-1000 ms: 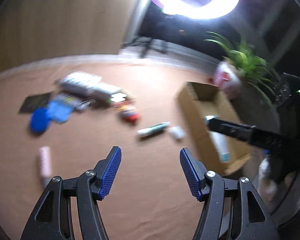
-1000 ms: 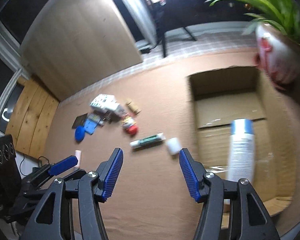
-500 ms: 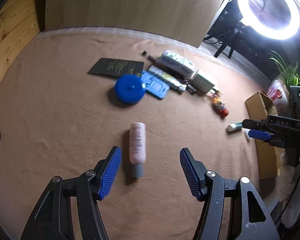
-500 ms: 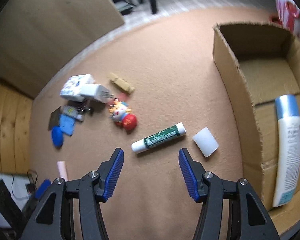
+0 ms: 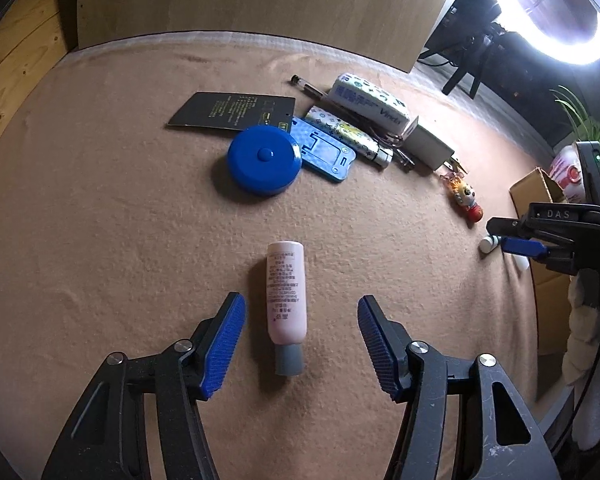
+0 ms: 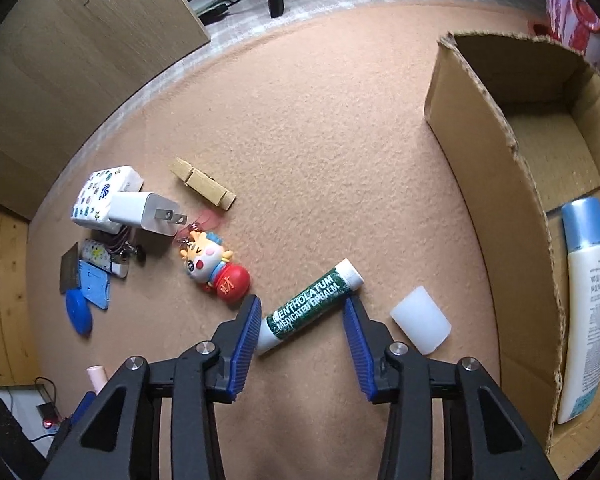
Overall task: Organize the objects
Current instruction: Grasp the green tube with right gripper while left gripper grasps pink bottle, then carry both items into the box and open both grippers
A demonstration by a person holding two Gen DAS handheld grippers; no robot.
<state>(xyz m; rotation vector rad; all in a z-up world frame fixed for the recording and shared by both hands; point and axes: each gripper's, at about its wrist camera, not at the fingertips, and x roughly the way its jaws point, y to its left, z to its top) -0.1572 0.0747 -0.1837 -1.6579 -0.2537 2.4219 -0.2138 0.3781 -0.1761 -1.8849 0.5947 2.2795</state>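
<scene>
Pink bottle (image 5: 286, 295) lying flat, grey cap nearest camera

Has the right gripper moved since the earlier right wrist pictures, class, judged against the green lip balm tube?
Yes. The right gripper has come down toward the green lip balm tube, which now lies between its closing jaws.

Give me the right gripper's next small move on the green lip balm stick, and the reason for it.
Probably finish closing. The right gripper already straddles the lip balm stick, which lies at a slant between its closing jaws with gaps still showing at the pads. The open cardboard box sits just to the right, already holding a white bottle, so a lift toward it would likely follow.
</scene>
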